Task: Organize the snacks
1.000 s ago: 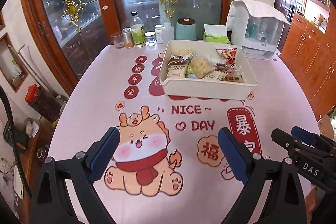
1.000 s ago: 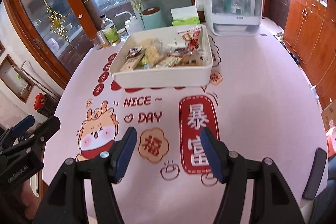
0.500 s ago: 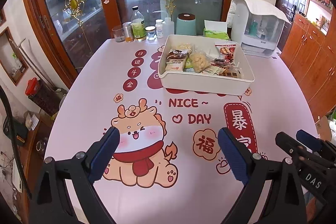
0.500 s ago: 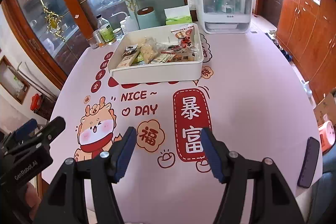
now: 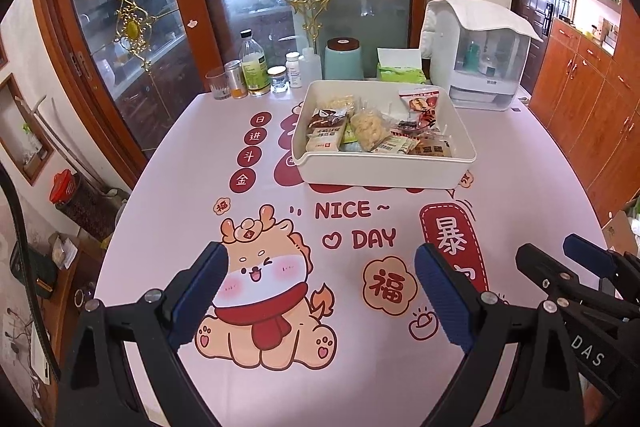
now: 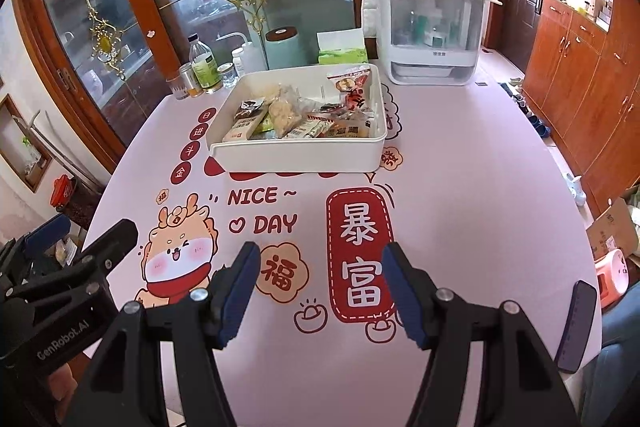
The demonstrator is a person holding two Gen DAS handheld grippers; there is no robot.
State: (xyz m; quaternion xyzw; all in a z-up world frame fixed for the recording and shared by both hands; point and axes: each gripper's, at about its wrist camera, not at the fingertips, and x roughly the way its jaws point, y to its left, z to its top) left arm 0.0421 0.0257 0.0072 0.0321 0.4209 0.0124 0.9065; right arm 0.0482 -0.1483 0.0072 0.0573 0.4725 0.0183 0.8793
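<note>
"NICE DAY" on tablecloth (image 5: 280, 155)

The white tray's (image 5: 380, 173) near wall is hiding the bottoms of the snack packs (image 5: 372, 133); their small print is blurring.

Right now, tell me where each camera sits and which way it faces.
Left wrist: on the left gripper, looking forward over the tablecloth toward the white tray; its open fingers show, with the right gripper at the right edge.
Right wrist: on the right gripper, facing the same way; its open fingers show, with the left gripper at the left edge.
Shared: tray, snacks, glass doors.
</note>
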